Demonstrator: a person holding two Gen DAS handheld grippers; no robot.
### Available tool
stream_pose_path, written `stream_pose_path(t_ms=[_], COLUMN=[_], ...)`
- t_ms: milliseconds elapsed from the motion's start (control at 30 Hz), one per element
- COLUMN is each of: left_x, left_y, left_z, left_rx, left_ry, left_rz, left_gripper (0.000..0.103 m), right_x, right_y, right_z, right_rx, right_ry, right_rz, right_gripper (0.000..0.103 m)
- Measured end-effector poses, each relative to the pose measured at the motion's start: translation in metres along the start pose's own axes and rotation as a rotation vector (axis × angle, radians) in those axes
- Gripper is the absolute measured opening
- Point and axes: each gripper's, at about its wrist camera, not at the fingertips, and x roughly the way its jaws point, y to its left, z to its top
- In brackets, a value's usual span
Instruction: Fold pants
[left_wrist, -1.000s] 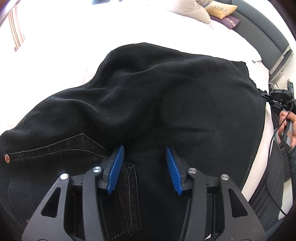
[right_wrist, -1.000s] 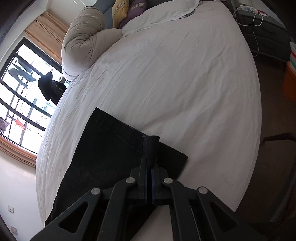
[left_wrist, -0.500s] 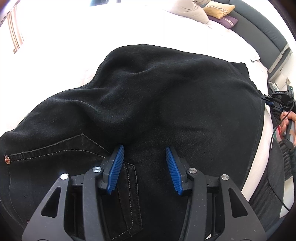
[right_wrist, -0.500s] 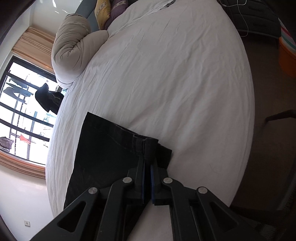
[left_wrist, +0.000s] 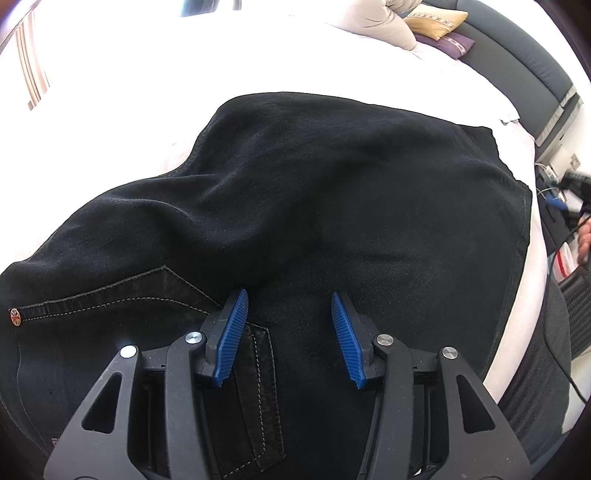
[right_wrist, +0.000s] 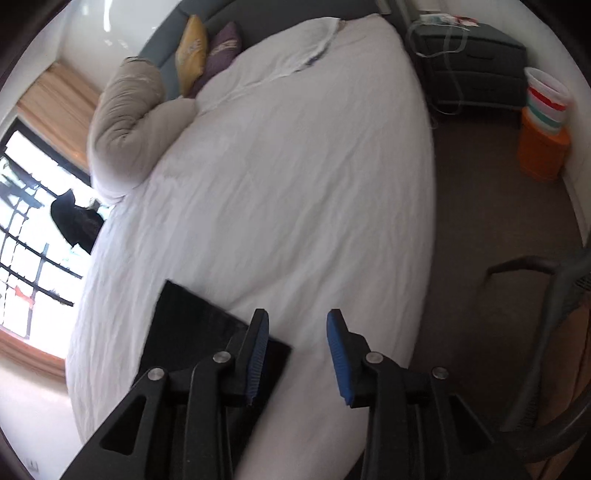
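Released a moment ago, the pants (right_wrist: 207, 328) hem lies flat at lower left on the bed (right_wrist: 295, 184); right tool (right_wrist: 295, 350) is opening, empty. Left tool (left_wrist: 290, 332) hovers parted over the waist. Regrip squarely at the fold line.

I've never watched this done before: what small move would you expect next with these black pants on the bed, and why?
Probably the left gripper closes on the pants to start the next fold. Its jaws stand apart over the dark cloth by the back pocket, while the right gripper is opening with nothing between its jaws, the hem lying flat on the bed.
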Motion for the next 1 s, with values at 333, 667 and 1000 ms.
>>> stream_pose_path(t_ms=[333, 667, 1000], left_x=[-0.010, -0.039, -0.037], left_y=[0.001, -0.007, -0.016], left_z=[0.003, 0.027, -0.015], left_rx=[-0.018, 0.045, 0.091], left_ry=[-0.001, -0.092, -0.128], left_rz=[-0.018, -0.047, -0.060], left_gripper=[0.047, 0.047, 0.048], right_x=[0.101, 0.069, 0.093], right_y=[0.063, 0.137, 0.367], right_z=[-0.047, -0.062, -0.237], right_rx=[-0.203, -0.368, -1.314], right_ry=[0.384, 0.368, 0.641], right_rz=[0.125, 0.297, 0.611], right_gripper=[0.013, 0.013, 0.052])
